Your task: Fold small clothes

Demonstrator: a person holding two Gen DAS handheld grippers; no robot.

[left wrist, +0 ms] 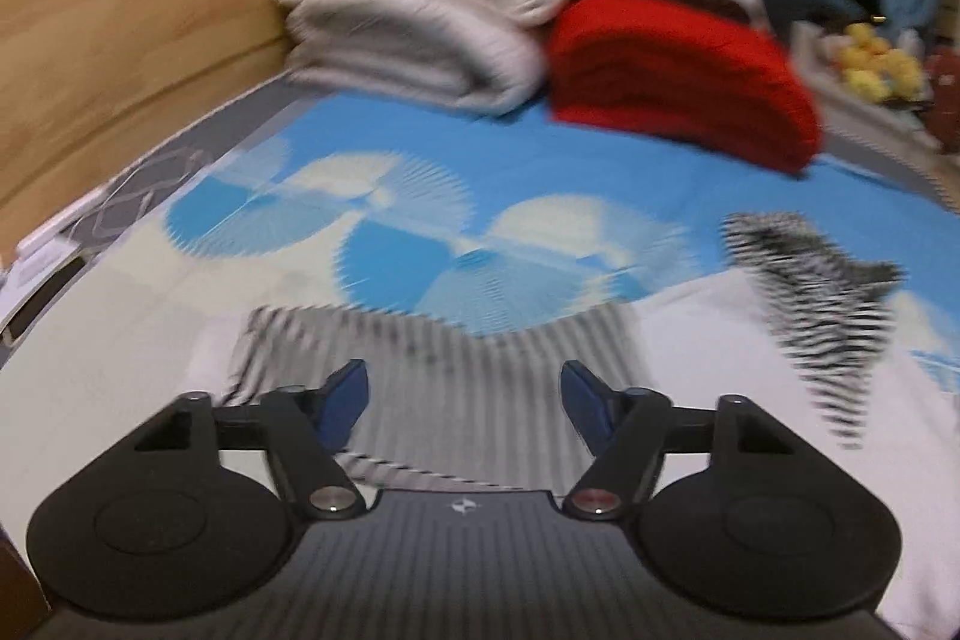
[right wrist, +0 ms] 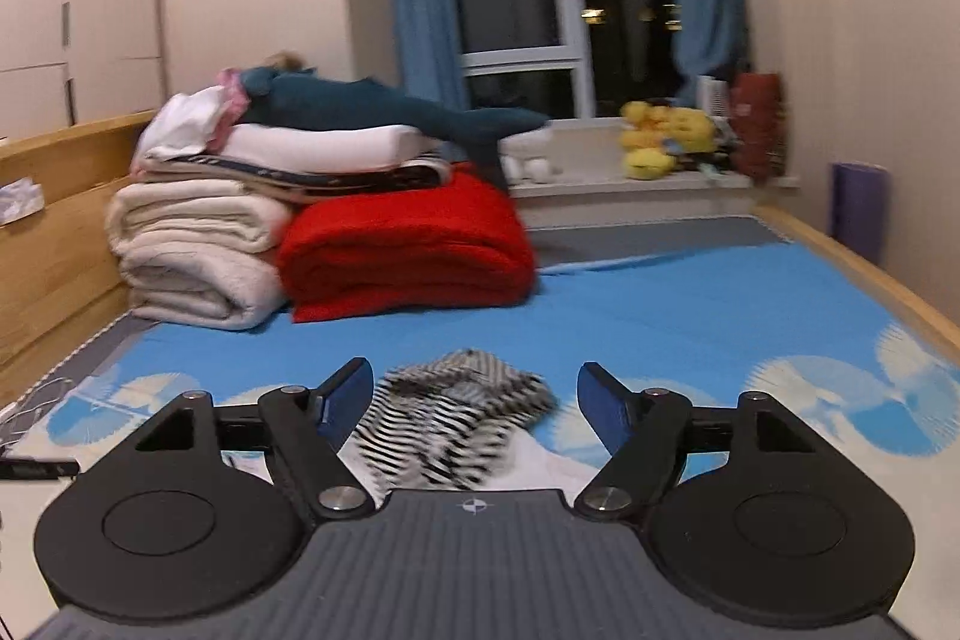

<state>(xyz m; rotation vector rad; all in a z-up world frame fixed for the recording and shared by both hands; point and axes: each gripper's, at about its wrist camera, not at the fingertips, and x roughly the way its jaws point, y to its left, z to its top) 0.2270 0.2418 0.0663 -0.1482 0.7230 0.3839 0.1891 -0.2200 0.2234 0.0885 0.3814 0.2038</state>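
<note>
A black-and-white striped small garment (left wrist: 420, 340) lies spread on the blue and white bed sheet (left wrist: 540, 196), blurred in the left wrist view. A darker striped part of it (left wrist: 822, 292) reaches out to the right. My left gripper (left wrist: 463, 376) hovers over the garment, open, with nothing pinched between its blue pads. In the right wrist view a bunched striped part (right wrist: 456, 412) lies on the sheet (right wrist: 660, 304), seen through the gap of my right gripper (right wrist: 474, 376). That gripper is open and its pads stand clear of the cloth.
Folded cream blankets (right wrist: 192, 244) and a folded red blanket (right wrist: 408, 244) are stacked at the bed's far end, with a plush shark (right wrist: 372, 106) on top. A wooden headboard (left wrist: 120, 40) runs along the left. Yellow plush toys (right wrist: 660, 142) sit by the window; a wooden bed rail (right wrist: 870, 268) lines the right.
</note>
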